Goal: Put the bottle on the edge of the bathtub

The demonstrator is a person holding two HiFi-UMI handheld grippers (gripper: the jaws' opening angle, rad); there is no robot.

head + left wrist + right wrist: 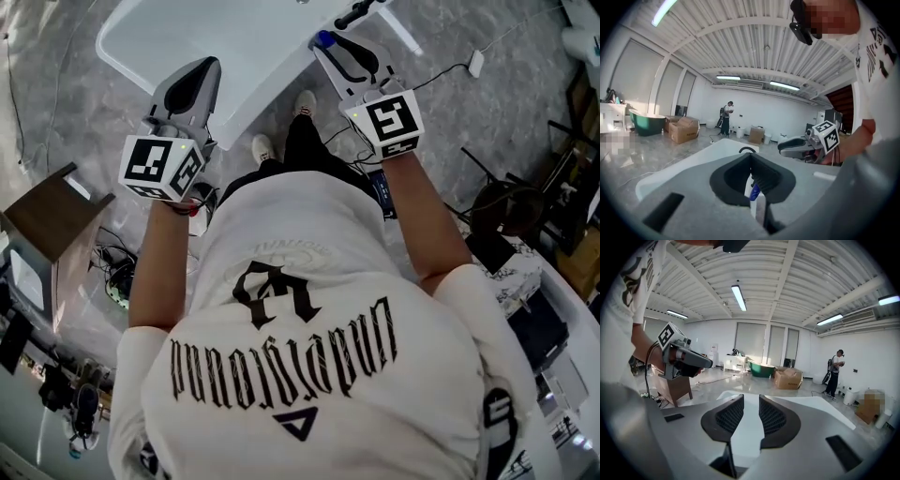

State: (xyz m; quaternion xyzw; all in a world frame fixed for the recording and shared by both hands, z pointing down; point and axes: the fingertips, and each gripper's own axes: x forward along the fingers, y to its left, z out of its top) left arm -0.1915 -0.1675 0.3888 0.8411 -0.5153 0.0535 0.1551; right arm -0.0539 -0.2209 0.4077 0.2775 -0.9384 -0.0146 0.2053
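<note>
A white bathtub [216, 37] lies on the grey floor in front of me, and both grippers hover above it. On the tub's near edge stands the bottle [325, 39], of which the head view shows only a blue top, just beside my right gripper [342, 45]. That gripper [751, 398] is open, with only the white tub [811, 406] showing between its pads. My left gripper [208, 67] is further left, its fingertips meeting [750, 155]. Through the slit below the tips I see the white and blue bottle [754, 193], apart from the jaws.
A brown wooden side table [47, 216] stands to the left, with cables on the floor beside it. Black stands and gear [506, 206] crowd the right. Far off are a green tub [761, 369], cardboard boxes [789, 378] and a standing person [834, 371].
</note>
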